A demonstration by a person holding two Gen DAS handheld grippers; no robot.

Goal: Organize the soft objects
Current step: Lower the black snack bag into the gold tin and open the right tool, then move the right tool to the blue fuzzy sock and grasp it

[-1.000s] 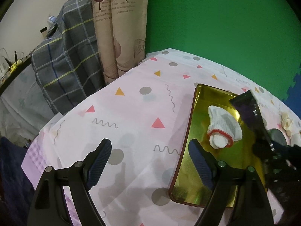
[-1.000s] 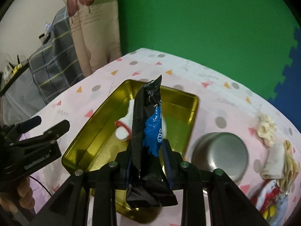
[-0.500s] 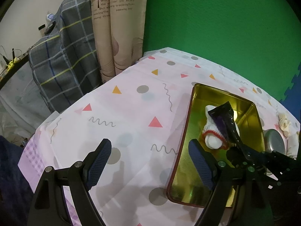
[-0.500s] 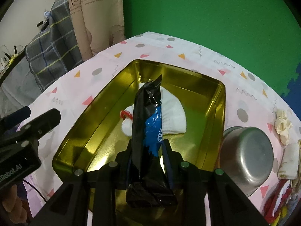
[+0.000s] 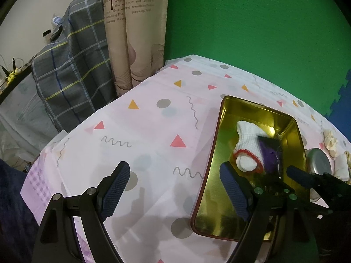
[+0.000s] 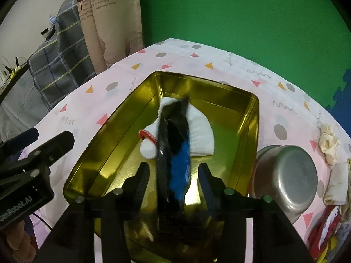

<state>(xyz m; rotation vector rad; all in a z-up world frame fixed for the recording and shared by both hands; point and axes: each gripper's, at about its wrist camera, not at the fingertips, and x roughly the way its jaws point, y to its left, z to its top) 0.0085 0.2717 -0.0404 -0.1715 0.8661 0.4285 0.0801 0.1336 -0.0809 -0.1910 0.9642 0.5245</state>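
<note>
Now black-blue packet [image 6: 175, 151] lies across white sock [image 6: 200, 135].

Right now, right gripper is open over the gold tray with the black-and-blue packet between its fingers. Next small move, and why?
Probably lift the right gripper straight back out of the gold tray. Its jaws stand apart from the black-and-blue packet, which already lies over the white sock inside the tray, so that placement looks done. More soft items wait beyond the steel bowl.
</note>
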